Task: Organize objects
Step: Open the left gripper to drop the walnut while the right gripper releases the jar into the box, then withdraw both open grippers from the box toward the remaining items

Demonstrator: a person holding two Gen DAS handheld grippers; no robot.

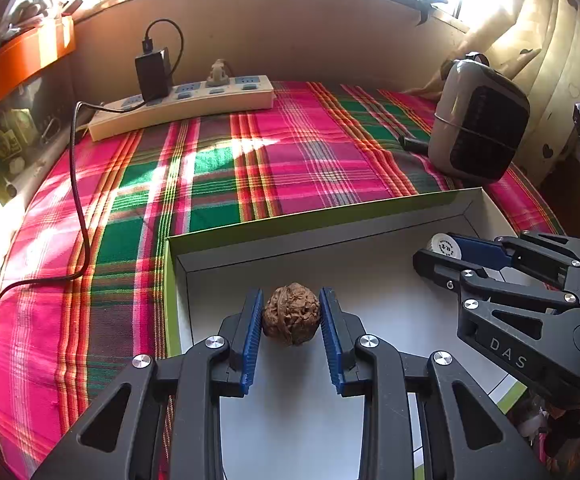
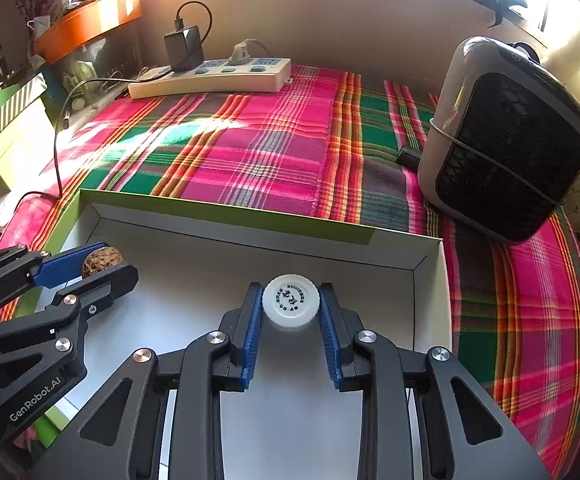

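Gripping a walnut [image 1: 291,314], the left tongs [image 1: 291,334] are held over the near left part of a shallow white box [image 1: 329,220], while the right tongs [image 2: 291,330] are closed on a white cap [image 2: 291,300] over the box's right part. Whether either thing is already resting on the box floor cannot be told from these views. The box lies on a plaid cloth [image 1: 250,152] covering the tabletop, with a power strip [image 1: 186,106] at the far edge and a grey heater [image 2: 505,140] at the far right, both well apart from the box.

The step in hand is judged to be setting both things down inside the box. It is best done by lowering each until the floor is touched before the jaws are eased apart. The walnut is round and is likely to roll, so a slow release and a straight upward withdrawal are advised. The cap is better set flat, printed face up, so that it is kept from tipping. Enough room should be kept between the two tongs, and from the box walls, so that nothing is knocked.
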